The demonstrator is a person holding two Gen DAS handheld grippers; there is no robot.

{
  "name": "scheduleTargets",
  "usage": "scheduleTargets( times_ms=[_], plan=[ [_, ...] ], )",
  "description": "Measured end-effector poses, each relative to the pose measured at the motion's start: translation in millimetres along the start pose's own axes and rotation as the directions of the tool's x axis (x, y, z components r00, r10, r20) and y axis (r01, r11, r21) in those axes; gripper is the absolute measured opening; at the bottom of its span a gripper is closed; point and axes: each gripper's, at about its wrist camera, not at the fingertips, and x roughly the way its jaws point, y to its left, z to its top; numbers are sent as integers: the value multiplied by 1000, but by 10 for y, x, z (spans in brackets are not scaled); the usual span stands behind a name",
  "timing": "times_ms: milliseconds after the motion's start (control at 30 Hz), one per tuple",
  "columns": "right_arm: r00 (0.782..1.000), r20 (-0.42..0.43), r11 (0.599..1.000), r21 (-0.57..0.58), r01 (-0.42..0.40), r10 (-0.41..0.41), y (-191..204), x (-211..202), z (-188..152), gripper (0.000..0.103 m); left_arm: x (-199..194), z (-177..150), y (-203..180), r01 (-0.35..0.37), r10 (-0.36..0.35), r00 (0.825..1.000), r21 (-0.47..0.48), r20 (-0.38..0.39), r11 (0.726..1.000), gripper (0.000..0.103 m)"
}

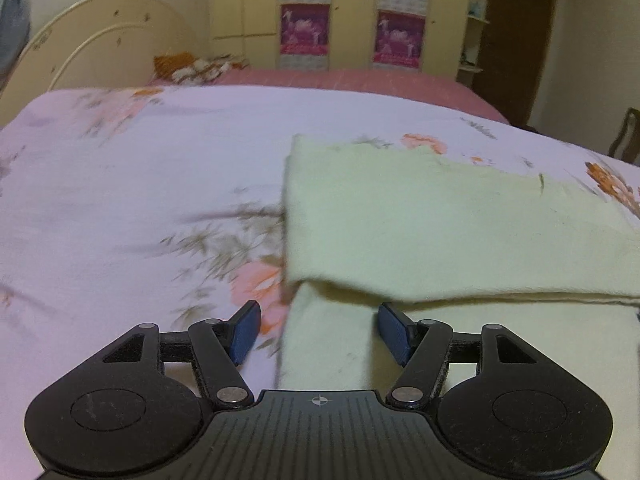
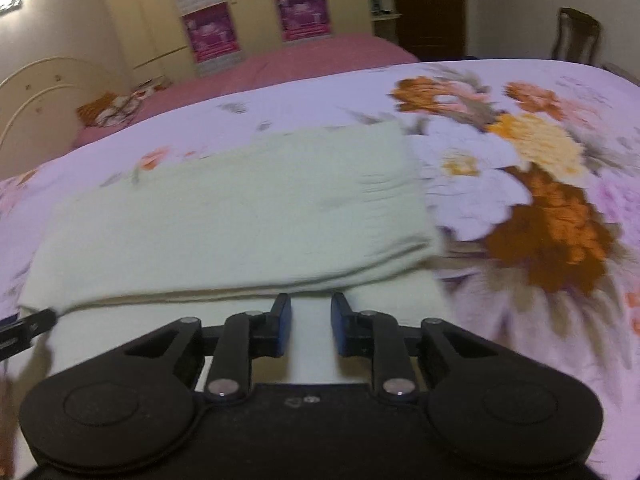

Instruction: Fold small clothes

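Observation:
A pale green garment (image 1: 440,220) lies on the floral bedsheet (image 1: 120,200), its upper layer folded over a lower layer that reaches toward me. My left gripper (image 1: 318,328) hovers open over the garment's left edge: the left pad is above the sheet, the right pad above the lower layer, nothing between them. In the right wrist view the same garment (image 2: 240,216) fills the middle. My right gripper (image 2: 311,324) sits just short of the fold's near edge, above the lower layer, jaws narrowly apart with nothing gripped. A dark finger of the left gripper (image 2: 28,326) shows at the left edge.
Beyond the sheet stands a pink-covered bed (image 1: 360,80) with a cream headboard (image 1: 100,40) and crumpled orange-and-white fabric (image 1: 192,66). A wardrobe with purple posters (image 1: 306,28) lines the back wall. A dark wooden chair (image 2: 576,36) stands at the far right.

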Motion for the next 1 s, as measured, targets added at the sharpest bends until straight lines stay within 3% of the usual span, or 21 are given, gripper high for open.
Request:
scheduleTargets(
  times_ms=[200,300,533,700,1000],
  plan=[
    [993,3,993,34,116,-116,-296,-134,-77,23,-92,-21,123,11,-12,999,-16,-30,1000,65],
    [988,0,988,43,152,-152,-325,-262,-129,31,-188,-14,130,50,-51,998,-25,-39,998,65],
    [999,10,999,17,33,-33,42,-669,-439,31,-455,-114,12,146,-143,988,53,-55,988,65],
    [1000,-6,1000,11,-10,10,347,-837,-715,33,-556,-286,-64,197,-189,978,91,-85,976,65],
    [999,-52,998,-59,9,-12,521,-855,-1025,42,-730,-585,-146,177,-166,983,169,-78,970,65]
  ],
)
